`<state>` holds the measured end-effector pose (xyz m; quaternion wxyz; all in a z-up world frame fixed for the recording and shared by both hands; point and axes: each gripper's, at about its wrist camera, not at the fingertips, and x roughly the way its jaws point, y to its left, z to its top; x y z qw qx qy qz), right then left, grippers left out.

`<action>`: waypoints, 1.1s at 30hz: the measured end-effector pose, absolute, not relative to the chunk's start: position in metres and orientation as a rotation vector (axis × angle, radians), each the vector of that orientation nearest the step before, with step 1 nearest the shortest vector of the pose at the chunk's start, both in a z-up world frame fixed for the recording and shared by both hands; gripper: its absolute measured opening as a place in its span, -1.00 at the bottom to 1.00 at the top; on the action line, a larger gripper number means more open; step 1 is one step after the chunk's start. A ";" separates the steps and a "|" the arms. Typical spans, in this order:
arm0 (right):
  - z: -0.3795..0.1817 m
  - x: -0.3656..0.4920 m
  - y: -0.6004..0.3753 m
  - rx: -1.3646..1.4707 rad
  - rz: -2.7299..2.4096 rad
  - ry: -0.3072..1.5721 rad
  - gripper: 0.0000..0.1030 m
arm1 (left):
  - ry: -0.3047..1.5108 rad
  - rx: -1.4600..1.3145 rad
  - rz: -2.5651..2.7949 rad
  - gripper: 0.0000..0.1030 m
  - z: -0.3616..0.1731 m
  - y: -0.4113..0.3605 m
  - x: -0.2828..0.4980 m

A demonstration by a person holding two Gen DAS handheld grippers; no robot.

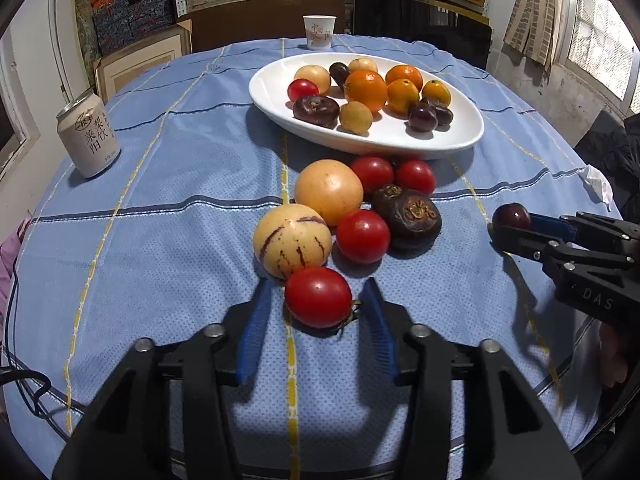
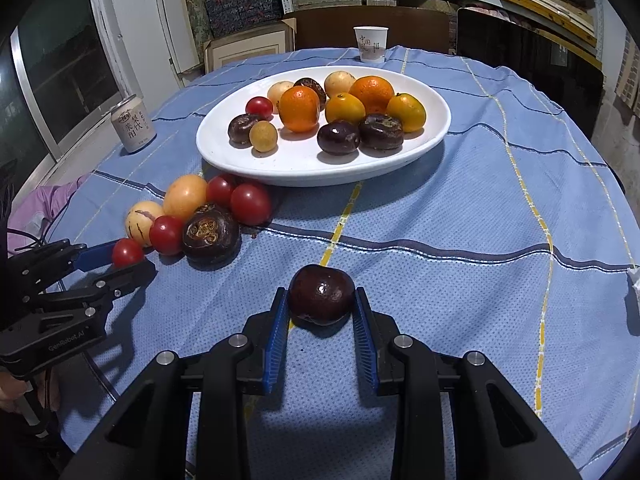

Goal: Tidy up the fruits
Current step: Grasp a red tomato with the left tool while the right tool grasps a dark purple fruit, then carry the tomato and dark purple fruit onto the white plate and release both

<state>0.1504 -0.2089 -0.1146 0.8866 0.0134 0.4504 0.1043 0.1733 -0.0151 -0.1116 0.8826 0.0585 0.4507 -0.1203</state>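
The right tool (image 2: 321,300) clamps a dark purple fruit (image 2: 321,294) on the blue tablecloth (image 2: 460,216), near the white plate (image 2: 320,168).

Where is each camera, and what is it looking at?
Left wrist: on the left tool, facing forward over a tomato toward the plate; its own fingers show, and the right tool at the side.
Right wrist: on the right tool, facing a dark fruit and the plate; left tool shows.
Shared: plate, fruit pile, can, cup.
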 end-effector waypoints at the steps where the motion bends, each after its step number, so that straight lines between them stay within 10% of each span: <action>1: -0.115 0.151 -0.208 0.025 0.218 0.937 -0.33 | 0.941 0.117 -0.248 0.00 -0.112 -0.014 0.174; 11: -0.113 0.158 -0.206 0.037 0.204 0.945 -0.30 | 0.931 0.115 -0.258 -0.33 -0.112 -0.014 0.172; 33: -0.114 0.152 -0.202 0.006 0.191 0.936 -0.37 | 0.923 0.087 -0.257 -0.34 -0.111 -0.010 0.168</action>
